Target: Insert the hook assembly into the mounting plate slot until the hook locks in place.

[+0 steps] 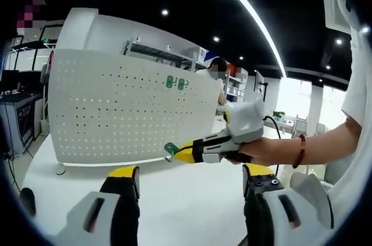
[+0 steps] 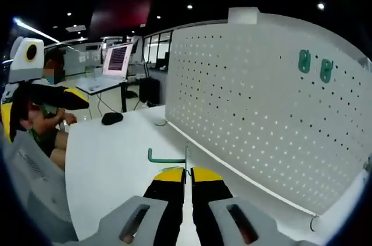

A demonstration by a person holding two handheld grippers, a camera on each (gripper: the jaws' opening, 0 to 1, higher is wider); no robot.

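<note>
White pegboard stands upright on the table, beyond and right of the right gripper, with two green hooks already mounted. Its jaws pinch a green hook that juts left from the fingertips. The left gripper gapes, holding nothing.

Your right gripper pinches the green hook, so the hook's plate end sits hidden between the jaws. On the pegboard, 2 green hooks already hang, too small to read their shape. The pegboard's right end is cut off behind your hand. Your left gripper bases run off the bottom edge.
</note>
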